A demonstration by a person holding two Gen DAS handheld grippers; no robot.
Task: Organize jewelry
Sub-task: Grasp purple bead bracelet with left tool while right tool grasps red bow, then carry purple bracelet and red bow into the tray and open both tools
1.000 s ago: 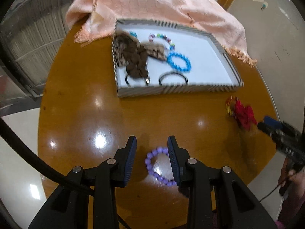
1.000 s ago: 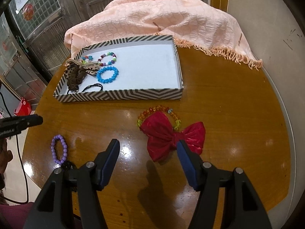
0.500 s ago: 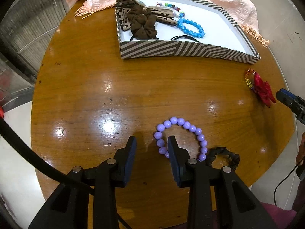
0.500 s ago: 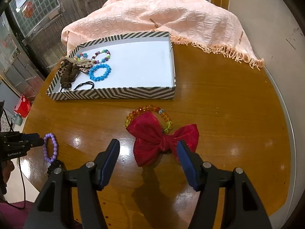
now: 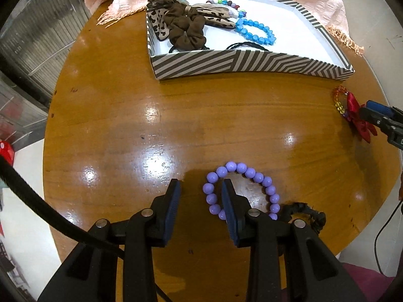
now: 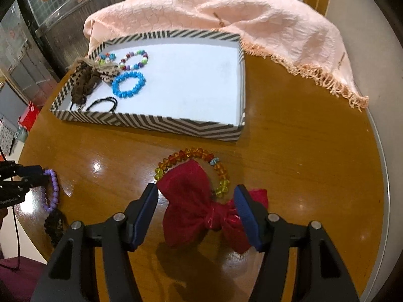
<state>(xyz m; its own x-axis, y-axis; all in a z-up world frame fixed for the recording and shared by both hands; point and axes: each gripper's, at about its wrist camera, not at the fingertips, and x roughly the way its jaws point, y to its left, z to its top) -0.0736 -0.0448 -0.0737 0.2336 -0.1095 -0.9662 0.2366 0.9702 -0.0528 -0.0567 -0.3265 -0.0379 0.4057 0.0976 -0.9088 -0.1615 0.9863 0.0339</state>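
Jewelry is split between the round wooden table (image 5: pixel 176 115) and the striped box (image 5: pixel 252 64) sitting at 12 o'clock in both views.

Left gripper (image 5: pixel 201 188) is low over the table with its jaws apart, nothing clamped. The purple bead bracelet (image 5: pixel 241 191) lies flat at 6 o'clock in that view, and the gripper's right finger sits inside the loop, so the left side of the bracelet falls between the two fingers. A black hair tie (image 5: pixel 307 212) is touching the bracelet on its 3 o'clock side, close to the table edge.

Right gripper (image 6: pixel 196 193) is also spread wide and holding nothing. The red bow (image 6: pixel 199 209) lies on the table between its fingers, with the amber bead bracelet (image 6: pixel 194 158) just past it toward 12 o'clock, partly tucked under the bow. From the left view the same bow and bracelet show up way over at 3 o'clock.

Inside the box, everything is bunched at the 9 o'clock end: a brown scrunchie (image 5: pixel 186 29) on top of a leopard-print bow (image 5: pixel 158 21), a blue bead bracelet (image 5: pixel 254 31) next to them, a multicolor bead bracelet (image 6: pixel 134 60) behind that, and thin black hair ties (image 6: pixel 104 103) by the near wall. The rest of the white floor of the box is bare.

A pink fringed cloth (image 6: pixel 239 17) is draped behind the box at 12 to 2 o'clock.
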